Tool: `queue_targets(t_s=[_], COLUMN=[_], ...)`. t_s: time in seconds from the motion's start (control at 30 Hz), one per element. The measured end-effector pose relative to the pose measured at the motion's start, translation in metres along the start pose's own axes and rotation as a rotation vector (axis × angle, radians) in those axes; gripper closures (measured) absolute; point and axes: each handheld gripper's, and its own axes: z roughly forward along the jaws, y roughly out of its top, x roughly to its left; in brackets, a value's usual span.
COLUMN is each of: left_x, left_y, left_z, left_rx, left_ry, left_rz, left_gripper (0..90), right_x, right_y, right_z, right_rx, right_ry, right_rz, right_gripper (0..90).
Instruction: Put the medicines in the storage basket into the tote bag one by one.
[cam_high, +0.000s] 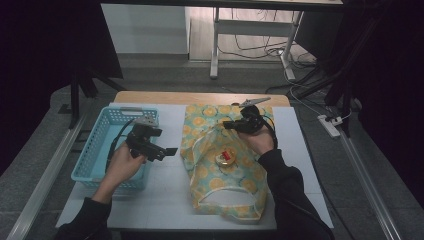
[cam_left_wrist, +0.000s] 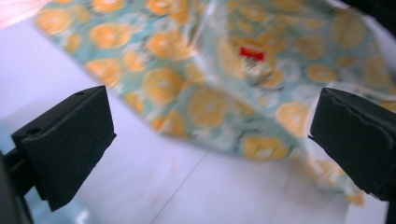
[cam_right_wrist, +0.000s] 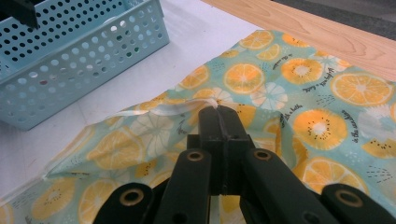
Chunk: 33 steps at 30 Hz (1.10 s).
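A cloth bag (cam_high: 220, 187) printed with orange slices lies on the white table mat. My right gripper (cam_high: 227, 125) is shut on the bag's white-trimmed rim (cam_right_wrist: 187, 106) and holds that edge up, so the mouth gapes. A small round tin with a red label (cam_high: 226, 156) sits in the opening; it shows blurred in the left gripper view (cam_left_wrist: 252, 58). My left gripper (cam_high: 172, 151) hovers between the basket and the bag, its jaws wide open and pointed at the bag (cam_left_wrist: 205, 102), with nothing between them.
A light blue perforated basket (cam_high: 95, 150) stands at the table's left, right beside my left hand; its wall (cam_right_wrist: 70, 60) also appears in the right gripper view. Wooden table edge (cam_high: 200, 97) runs along the far side. Bare white mat (cam_high: 165, 200) lies in front.
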Motion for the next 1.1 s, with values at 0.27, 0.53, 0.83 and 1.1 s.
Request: queue_targets(t_s=[0.27, 0.53, 0.83, 1.1], left_x=[0.022, 0.046, 0.063, 0.073], left_y=[-0.023, -0.047, -0.064, -0.075], left_z=[-0.022, -0.033, -0.028, -0.008], left_rx=[0.025, 0.042, 0.110, 0.217], left_ry=[0.108, 0.186, 0.229, 0.205], left_rz=[-0.062, -0.114, -0.140, -0.121], left_gripper=[0.0, 0.0, 0.0, 0.0], right_x=[0.001, 0.001, 0.001, 0.002], right_y=[0.000, -0.001, 0.000, 0.000], right_z=[0.000, 0.001, 0.001, 0.002], right_rx=[0.003, 0.006, 0.005, 0.003], right_ry=[-0.001, -0.001, -0.001, 0.002], right_rz=[-0.003, -0.005, -0.008, -0.009], right_gripper=[90.0, 90.0, 90.0, 90.0])
